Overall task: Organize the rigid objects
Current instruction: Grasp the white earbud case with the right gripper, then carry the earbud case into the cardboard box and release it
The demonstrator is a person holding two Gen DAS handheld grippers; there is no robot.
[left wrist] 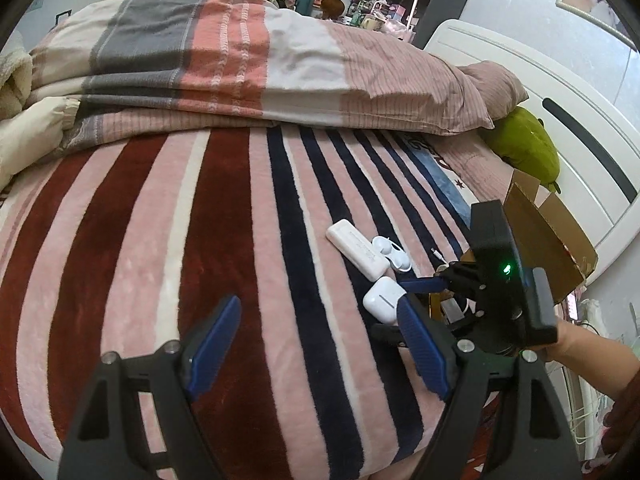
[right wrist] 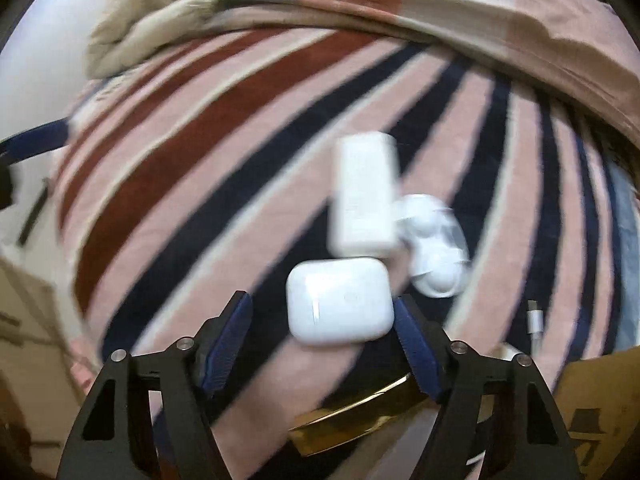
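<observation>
Earbud case point(right wrist: 339, 301): lies on my striped bed blanket point(right wrist: 200, 184), just beside the white power bank point(right wrist: 365, 194).
Right claw point(right wrist: 324, 346): I hold it spread, case between pads, untouched.
Left claw point(left wrist: 316, 354): gaping, empty.

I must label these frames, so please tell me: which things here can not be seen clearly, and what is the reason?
- Long white block: right wrist view, motion blur; any print is unreadable.
- Bagged white earbuds: left wrist view, too small; right wrist view, blurred.
- Cardboard box: left wrist view, its inside is hidden by the right gripper.
- Gold object: right wrist view, partly hidden by the gripper's fingers; unidentifiable.
- White cable: only its plug end shows.
</observation>
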